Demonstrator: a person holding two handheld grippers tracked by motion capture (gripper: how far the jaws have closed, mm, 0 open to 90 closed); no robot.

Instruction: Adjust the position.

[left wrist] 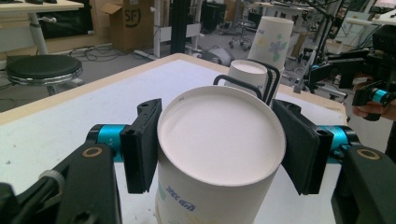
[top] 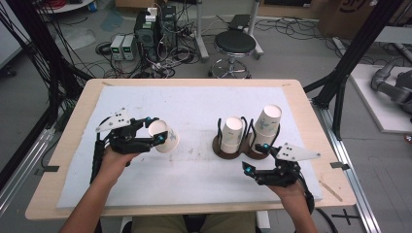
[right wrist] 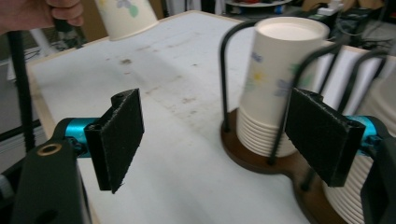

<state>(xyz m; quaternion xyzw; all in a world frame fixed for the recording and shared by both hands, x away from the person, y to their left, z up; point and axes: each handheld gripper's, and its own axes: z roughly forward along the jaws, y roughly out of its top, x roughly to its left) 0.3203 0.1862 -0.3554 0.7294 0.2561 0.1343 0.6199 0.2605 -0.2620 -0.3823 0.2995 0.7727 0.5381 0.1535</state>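
A white mat (top: 194,107) covers the wooden table (top: 68,145). Right of centre, a dark cup holder (top: 233,150) carries two stacks of paper cups (top: 232,133). Left of centre, the left gripper (top: 158,130) clamps a single paper cup (top: 164,136), lifted and tipped sideways. The right gripper (top: 256,158) hangs with jaws apart, just near of the holder.
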